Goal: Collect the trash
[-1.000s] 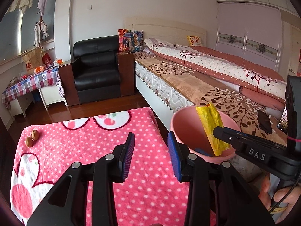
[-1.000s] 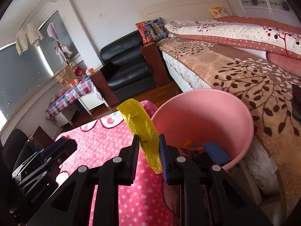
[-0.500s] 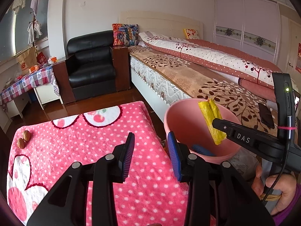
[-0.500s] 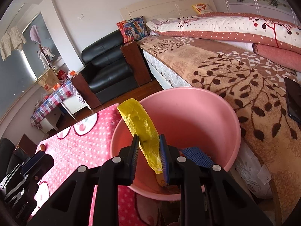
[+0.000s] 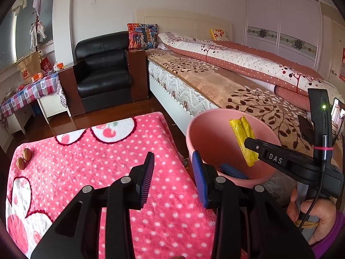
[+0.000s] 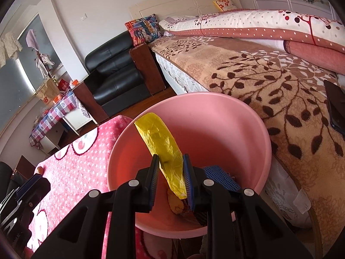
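Note:
A crumpled yellow wrapper (image 6: 163,149) stands upright between the pads of my right gripper (image 6: 170,161), which is shut on its lower half. It hangs inside the mouth of the pink bin (image 6: 215,96), above a blue mesh piece (image 6: 222,177) and some brownish scraps at the bottom. In the left wrist view the same wrapper (image 5: 242,136) sticks up from the right gripper (image 5: 248,142) over the bin (image 5: 194,125). My left gripper (image 5: 172,161) is open with nothing in it, over the pink dotted blanket (image 5: 86,161) just left of the bin.
Two walnuts (image 5: 23,157) lie at the blanket's far left. A bed (image 5: 226,86) with a leaf-pattern cover runs behind the bin, with a dark phone (image 6: 336,108) on it. A black armchair (image 5: 103,77) and a checked side table (image 5: 28,90) stand further back.
My right gripper has carried the yellow wrapper from the blanket's edge to over the pink bin and lower into its mouth. The left gripper has stayed open and shifted only slightly.

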Demonstrator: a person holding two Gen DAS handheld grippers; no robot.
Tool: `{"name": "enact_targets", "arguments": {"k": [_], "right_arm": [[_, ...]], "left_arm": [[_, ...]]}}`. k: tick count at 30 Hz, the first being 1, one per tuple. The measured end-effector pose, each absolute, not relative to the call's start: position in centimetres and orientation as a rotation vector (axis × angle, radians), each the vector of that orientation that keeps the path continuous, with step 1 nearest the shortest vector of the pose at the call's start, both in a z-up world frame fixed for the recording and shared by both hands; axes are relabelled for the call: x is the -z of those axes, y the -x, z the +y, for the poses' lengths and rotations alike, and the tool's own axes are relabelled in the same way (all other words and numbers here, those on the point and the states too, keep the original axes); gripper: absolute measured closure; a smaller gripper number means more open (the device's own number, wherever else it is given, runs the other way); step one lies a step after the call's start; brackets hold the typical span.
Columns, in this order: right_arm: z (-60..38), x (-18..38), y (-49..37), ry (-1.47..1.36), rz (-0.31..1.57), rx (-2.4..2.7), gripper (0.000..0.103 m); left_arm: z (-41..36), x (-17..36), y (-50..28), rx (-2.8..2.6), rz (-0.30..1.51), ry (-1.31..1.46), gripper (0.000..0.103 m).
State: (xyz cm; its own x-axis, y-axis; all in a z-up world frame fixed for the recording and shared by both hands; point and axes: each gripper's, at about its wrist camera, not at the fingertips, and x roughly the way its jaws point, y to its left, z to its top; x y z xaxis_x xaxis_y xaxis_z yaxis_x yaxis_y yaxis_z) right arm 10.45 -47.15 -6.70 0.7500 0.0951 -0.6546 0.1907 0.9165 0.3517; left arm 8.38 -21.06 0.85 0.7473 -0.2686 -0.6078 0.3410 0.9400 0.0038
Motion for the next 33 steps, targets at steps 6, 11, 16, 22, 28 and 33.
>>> {"name": "enact_targets", "arguments": {"k": [6, 11, 16, 22, 28, 33], "right_arm": [[-47.3, 6.9, -10.7, -0.412, 0.731, 0.063, 0.081], [-47.2, 6.9, -10.6, -0.409, 0.729, 0.067, 0.070], [-46.9, 6.3, -10.0, -0.401, 0.715, 0.069, 0.066], [-45.4, 4.8, -8.5, -0.371, 0.677, 0.043, 0.056], [-42.3, 3.0, -6.4, -0.308, 0.640, 0.005, 0.050], [-39.8, 1.9, -5.1, -0.271, 0.633, -0.031, 0.049]], "left_arm": [[-21.0, -0.7, -8.5, 0.330, 0.650, -0.115, 0.066], [-20.9, -0.7, -8.5, 0.328, 0.649, -0.114, 0.066], [-20.6, -0.8, -8.3, 0.328, 0.643, -0.107, 0.066], [-20.0, -1.5, -7.6, 0.327, 0.628, -0.095, 0.066], [-19.0, -2.2, -6.8, 0.319, 0.609, -0.075, 0.066], [-17.8, -2.5, -6.3, 0.304, 0.603, -0.059, 0.066]]}}
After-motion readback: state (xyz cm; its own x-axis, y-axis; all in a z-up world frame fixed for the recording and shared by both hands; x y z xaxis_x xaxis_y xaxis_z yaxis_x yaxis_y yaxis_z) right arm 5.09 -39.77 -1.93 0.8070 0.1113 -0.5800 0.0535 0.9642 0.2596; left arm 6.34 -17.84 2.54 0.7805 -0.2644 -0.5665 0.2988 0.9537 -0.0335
